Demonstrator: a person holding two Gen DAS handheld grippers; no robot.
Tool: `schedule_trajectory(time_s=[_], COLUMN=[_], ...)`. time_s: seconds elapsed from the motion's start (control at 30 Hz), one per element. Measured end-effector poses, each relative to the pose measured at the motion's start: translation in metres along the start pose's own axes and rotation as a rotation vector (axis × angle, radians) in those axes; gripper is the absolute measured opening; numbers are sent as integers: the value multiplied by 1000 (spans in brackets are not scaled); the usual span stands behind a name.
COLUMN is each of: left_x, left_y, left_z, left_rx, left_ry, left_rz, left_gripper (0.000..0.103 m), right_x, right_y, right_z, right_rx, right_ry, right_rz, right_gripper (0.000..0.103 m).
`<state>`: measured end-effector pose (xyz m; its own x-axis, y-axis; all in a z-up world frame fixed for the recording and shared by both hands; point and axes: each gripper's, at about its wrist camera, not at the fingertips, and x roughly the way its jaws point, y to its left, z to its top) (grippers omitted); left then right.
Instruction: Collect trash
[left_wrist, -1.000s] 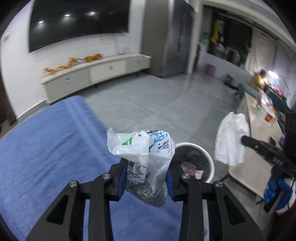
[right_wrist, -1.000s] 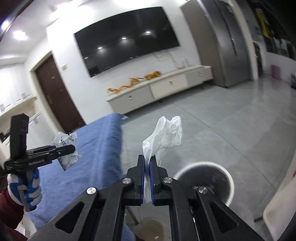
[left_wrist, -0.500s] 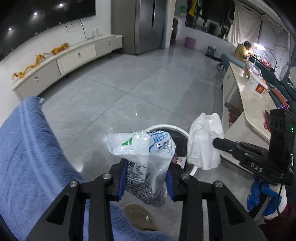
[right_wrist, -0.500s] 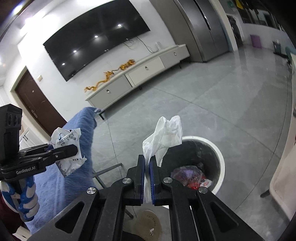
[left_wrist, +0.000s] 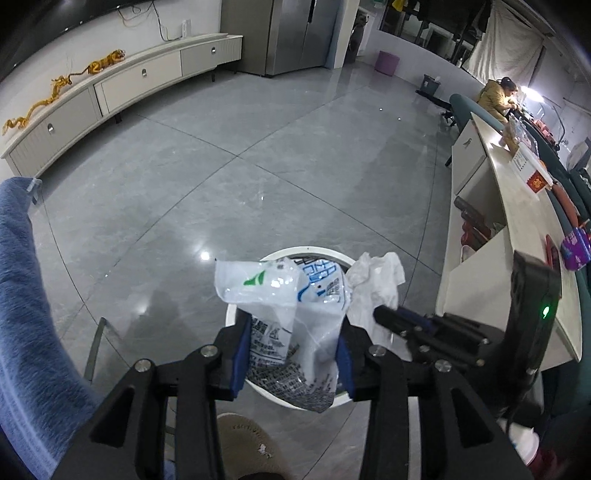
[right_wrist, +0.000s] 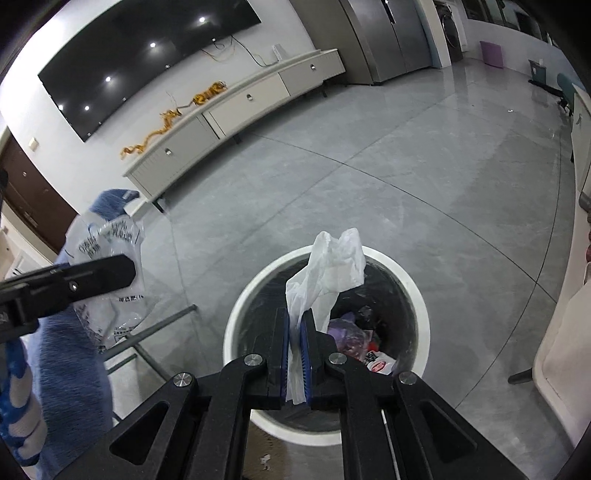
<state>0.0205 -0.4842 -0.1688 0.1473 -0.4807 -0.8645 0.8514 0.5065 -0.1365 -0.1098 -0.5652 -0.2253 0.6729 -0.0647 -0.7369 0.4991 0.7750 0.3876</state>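
My left gripper (left_wrist: 293, 354) is shut on a crumpled clear plastic wrapper (left_wrist: 291, 314) with blue and green print, held above the white round trash bin (left_wrist: 240, 306). My right gripper (right_wrist: 294, 343) is shut on a crumpled white tissue (right_wrist: 328, 266), held directly over the bin (right_wrist: 417, 291), which has a black liner and some trash inside. The right gripper with the tissue (left_wrist: 376, 284) shows in the left wrist view, just right of the wrapper. The left gripper's finger and the wrapper (right_wrist: 107, 280) show at the left of the right wrist view.
A blue cloth-covered table (left_wrist: 26, 314) is at the left. A slipper (left_wrist: 247, 439) lies on the grey tiled floor near the bin. A long white counter (left_wrist: 517, 229) with items runs along the right. A low TV cabinet (right_wrist: 236, 103) stands at the far wall.
Both grippers have moved off the blue table, toward and over the trash bin, and tilted downward. Each still holds its piece of trash, and they are now closer together.
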Motion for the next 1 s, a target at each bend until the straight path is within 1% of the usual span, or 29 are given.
schedule_trajectory(time_s=[0.03,0.1,0.17,0.2,0.27,0.3,0.33,0.37,0.47,0.63,0.67,0.73,0.8,0.93,1.0], left_x=[2,6,5,3,0,-3,-6,-7,-18,-50,-60,-78,-99,-137,-160], left_y=[0,1,4,4,3,4,4,4,6,11,15,24,31,53,66], left_z=[1,5,7,7,7,7,7,7,3,-4,-7,-14,-23,-46,-63], left_rx=[-9,-35,-48,-52,-53,-52,-52,-53,-55,-51,-59,-69,-67,-80,-90], left_ry=[1,4,0,-2,-7,-11,-17,-19,-32,-101,-116,-147,-181,-226,-258], left_rz=[-2,-17,-24,-34,-47,-50,-54,-58,-62,-9,0,25,65,118,154], left_gripper=[43,50,54,56,60,62,63,63,63,63,63,63,63,63,63], right_x=[3,12,17,18,17,17,15,14,4,-24,-32,-43,-56,-79,-89], right_y=[0,1,2,2,4,4,4,4,7,25,33,47,65,107,134], right_z=[0,1,1,0,-2,-3,-4,-5,-4,-1,0,2,4,5,2], right_rx=[-3,-12,-20,-21,-23,-23,-24,-22,-21,-65,-81,-100,-125,-174,-215], right_ry=[5,24,40,43,44,44,43,40,27,-15,-30,-55,-87,-146,-168], right_rz=[-7,-20,-35,-37,-38,-41,-44,-48,-56,-68,-67,-63,-46,0,26], right_gripper=[7,8,8,10,16,25,37,42,43,45,46,52,54,62,64])
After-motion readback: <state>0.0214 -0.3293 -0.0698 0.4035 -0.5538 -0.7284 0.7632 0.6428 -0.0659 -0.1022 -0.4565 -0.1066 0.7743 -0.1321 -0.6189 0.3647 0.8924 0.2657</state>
